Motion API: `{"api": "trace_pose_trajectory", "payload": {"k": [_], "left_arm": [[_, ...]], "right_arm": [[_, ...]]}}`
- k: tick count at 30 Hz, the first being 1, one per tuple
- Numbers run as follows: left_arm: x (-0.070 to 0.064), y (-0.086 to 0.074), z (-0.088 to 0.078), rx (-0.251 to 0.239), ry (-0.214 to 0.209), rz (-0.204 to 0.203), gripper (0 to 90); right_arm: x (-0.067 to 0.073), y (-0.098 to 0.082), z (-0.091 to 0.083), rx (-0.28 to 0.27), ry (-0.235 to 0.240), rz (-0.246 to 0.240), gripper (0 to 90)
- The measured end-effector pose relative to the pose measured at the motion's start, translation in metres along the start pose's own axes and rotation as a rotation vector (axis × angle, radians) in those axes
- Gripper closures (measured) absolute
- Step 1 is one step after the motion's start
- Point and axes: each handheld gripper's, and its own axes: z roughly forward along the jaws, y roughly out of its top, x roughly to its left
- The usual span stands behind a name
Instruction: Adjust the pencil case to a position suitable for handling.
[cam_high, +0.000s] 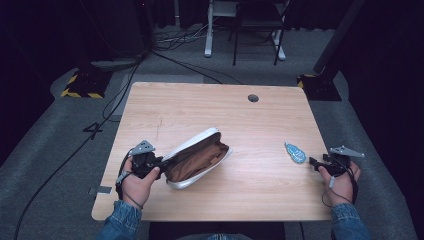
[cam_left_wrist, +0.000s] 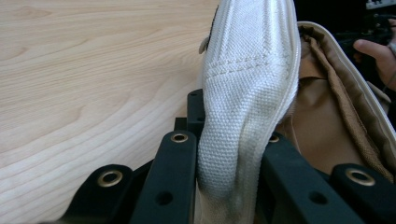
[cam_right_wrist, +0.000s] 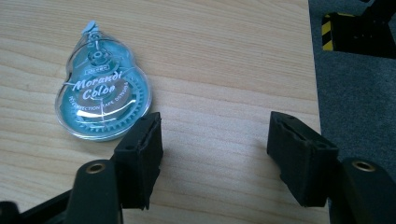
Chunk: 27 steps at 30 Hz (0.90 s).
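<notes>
On the wooden table (cam_high: 210, 107), your left gripper (cam_high: 159, 163) pinches the end of the white pouch (cam_high: 196, 159) at 8 o'clock. Your right gripper (cam_high: 314, 163) waits half open beside the blue tape roller (cam_high: 295, 152), at 4 o'clock.

The pouch (cam_left_wrist: 243, 107) sits clamped between the left gripper's (cam_high: 159, 163) jaws; the tape dispenser (cam_right_wrist: 103, 91) lies just ahead-left of the right gripper's (cam_right_wrist: 215, 154) parted jaws.

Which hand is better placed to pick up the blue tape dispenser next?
Right. The right gripper has open, empty jaws just beside the tape dispenser. The left gripper is shut on the pouch rim.
</notes>
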Motion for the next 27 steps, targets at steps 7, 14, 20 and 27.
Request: {"api": "trace_pose_trajectory", "payload": {"k": [7, 14, 20, 27], "left_arm": [[-0.014, 0.004, 0.005, 0.016, -0.037, 0.025, 83.1], [-0.027, 0.006, 0.01, 0.037, -0.068, 0.055, 83.1], [-0.04, 0.006, 0.015, 0.049, -0.105, 0.078, 83.0], [-0.056, 0.005, 0.026, 0.075, -0.16, 0.103, 83.0]], "right_arm": [[0.0, 0.0, 0.0, 0.0, -0.001, 0.001, 36.0], [0.0, 0.0, 0.0, -0.001, 0.002, -0.002, 36.1], [0.001, 0.0, 0.0, 0.0, 0.008, -0.003, 36.2], [0.001, 0.0, 0.0, 0.0, 0.009, -0.005, 36.2]]}}
